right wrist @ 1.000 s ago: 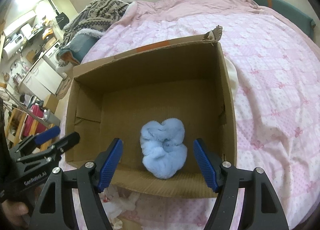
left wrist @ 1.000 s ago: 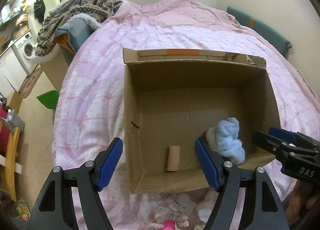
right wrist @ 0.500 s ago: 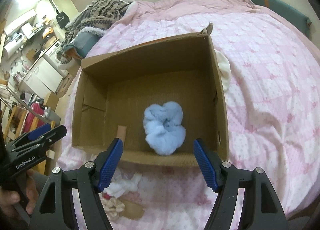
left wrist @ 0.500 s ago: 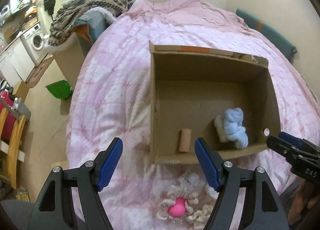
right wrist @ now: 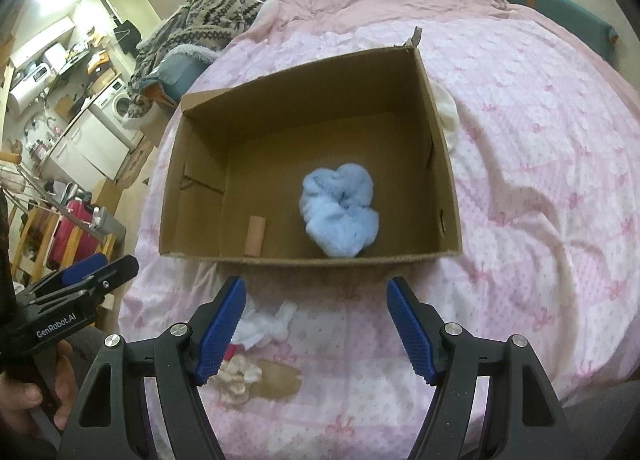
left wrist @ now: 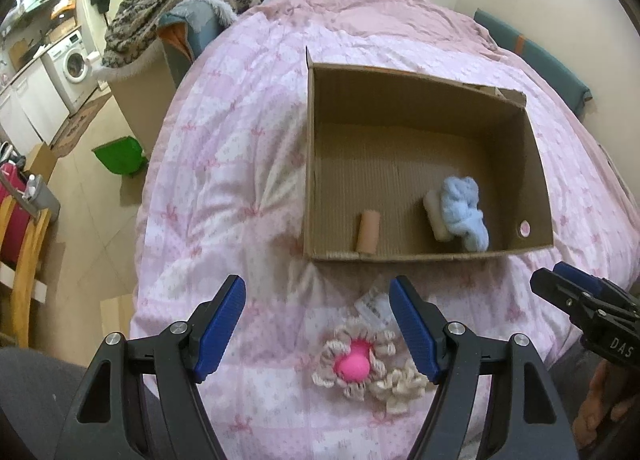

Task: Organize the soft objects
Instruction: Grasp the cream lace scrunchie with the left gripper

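In the cardboard box [right wrist: 436, 148] on the bed [right wrist: 540, 180]: blue fluffy item [right wrist: 340, 212], deposited. Both grippers, left gripper [left wrist: 318, 330] and right gripper [right wrist: 316, 330], have drawn back past the box's near wall, jaws apart, empty. Pending, near the bed's near edge: pink-centred frilly item [left wrist: 352, 364], now between the left gripper's fingers.

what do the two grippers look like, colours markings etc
Both match. The left gripper and right gripper each have black, plastic-looking triangular frame arms with cut-out openings, silver round bolts at the joints, and two blue fingers with ridged, textured pads. Seen side-on, the left gripper body carries white "GenRobot.AI" lettering, and the right one shows "DAS". A bare hand grips the left handle. No cables visible.
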A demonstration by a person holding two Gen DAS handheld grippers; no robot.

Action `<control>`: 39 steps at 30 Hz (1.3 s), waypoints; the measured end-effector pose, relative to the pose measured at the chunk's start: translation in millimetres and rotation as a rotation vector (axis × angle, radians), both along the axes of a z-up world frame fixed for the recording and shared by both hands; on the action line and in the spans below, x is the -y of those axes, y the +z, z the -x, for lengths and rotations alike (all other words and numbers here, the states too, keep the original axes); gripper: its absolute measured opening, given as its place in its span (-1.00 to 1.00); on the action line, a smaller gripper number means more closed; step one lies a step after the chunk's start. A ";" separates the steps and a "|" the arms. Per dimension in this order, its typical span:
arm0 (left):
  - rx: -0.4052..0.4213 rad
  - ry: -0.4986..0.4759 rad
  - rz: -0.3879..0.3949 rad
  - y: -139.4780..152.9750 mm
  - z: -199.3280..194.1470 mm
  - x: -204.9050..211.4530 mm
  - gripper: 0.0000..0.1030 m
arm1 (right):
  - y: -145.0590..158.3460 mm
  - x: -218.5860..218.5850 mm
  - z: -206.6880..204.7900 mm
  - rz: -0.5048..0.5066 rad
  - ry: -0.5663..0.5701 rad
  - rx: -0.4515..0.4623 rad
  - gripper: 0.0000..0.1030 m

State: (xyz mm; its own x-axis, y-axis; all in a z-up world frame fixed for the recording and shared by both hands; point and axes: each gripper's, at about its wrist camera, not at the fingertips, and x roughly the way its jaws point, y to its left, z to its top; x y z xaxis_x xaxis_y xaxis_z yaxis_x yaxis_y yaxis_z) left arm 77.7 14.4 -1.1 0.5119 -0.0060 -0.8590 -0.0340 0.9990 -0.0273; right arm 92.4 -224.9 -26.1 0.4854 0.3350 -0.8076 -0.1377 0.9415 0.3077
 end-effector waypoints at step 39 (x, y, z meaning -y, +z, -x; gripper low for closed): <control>-0.359 0.007 0.307 -82.3 -15.5 3.2 -0.80 | -44.5 -16.6 -7.1 -0.032 0.031 -0.179 0.49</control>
